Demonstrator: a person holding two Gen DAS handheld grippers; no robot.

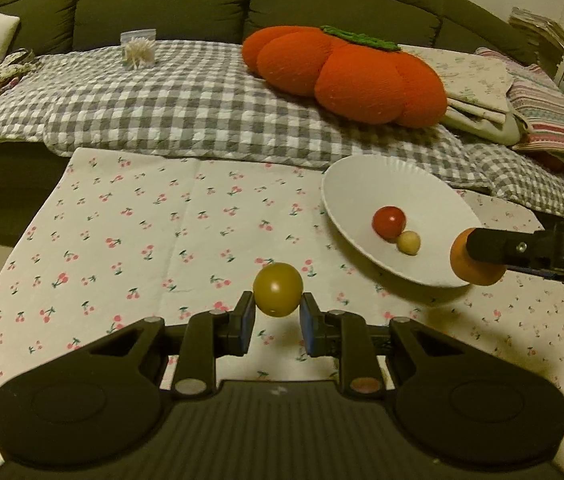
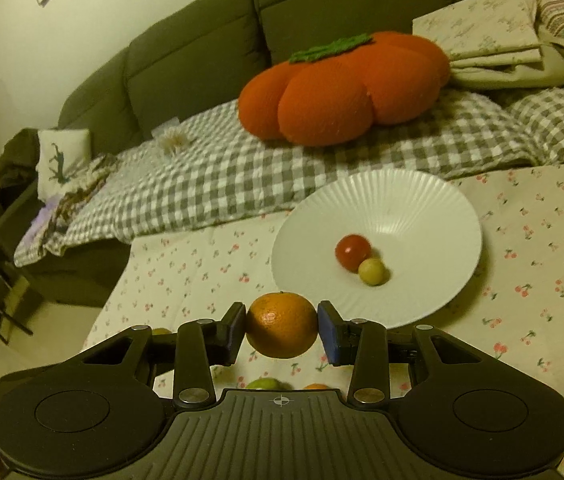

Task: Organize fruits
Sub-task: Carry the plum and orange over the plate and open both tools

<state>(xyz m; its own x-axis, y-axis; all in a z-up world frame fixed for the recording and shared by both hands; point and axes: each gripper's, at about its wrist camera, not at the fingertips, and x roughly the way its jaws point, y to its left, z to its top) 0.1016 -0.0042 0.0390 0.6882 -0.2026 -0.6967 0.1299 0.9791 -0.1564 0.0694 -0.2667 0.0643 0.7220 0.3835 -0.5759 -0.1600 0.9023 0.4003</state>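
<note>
My left gripper (image 1: 277, 314) is shut on a round yellow-green fruit (image 1: 277, 294) and holds it above the cherry-print cloth (image 1: 161, 240). My right gripper (image 2: 281, 326) is shut on an orange (image 2: 282, 326), just short of the near rim of the white ribbed plate (image 2: 422, 208). The orange (image 1: 474, 268) and a right finger also show in the left wrist view, at the plate's (image 1: 354, 176) right edge. On the plate lie a red fruit (image 2: 352, 252) (image 1: 388, 221) and a small pale yellow fruit (image 2: 372, 271) (image 1: 408, 242), touching.
A green fruit (image 2: 263, 383) and an orange one (image 2: 316, 386) peek out on the cloth under my right gripper. Behind the table is a sofa with a checked blanket (image 1: 185, 100), an orange pumpkin cushion (image 1: 346, 72), folded linens (image 1: 522, 88) and a cotton-swab box (image 1: 137, 50).
</note>
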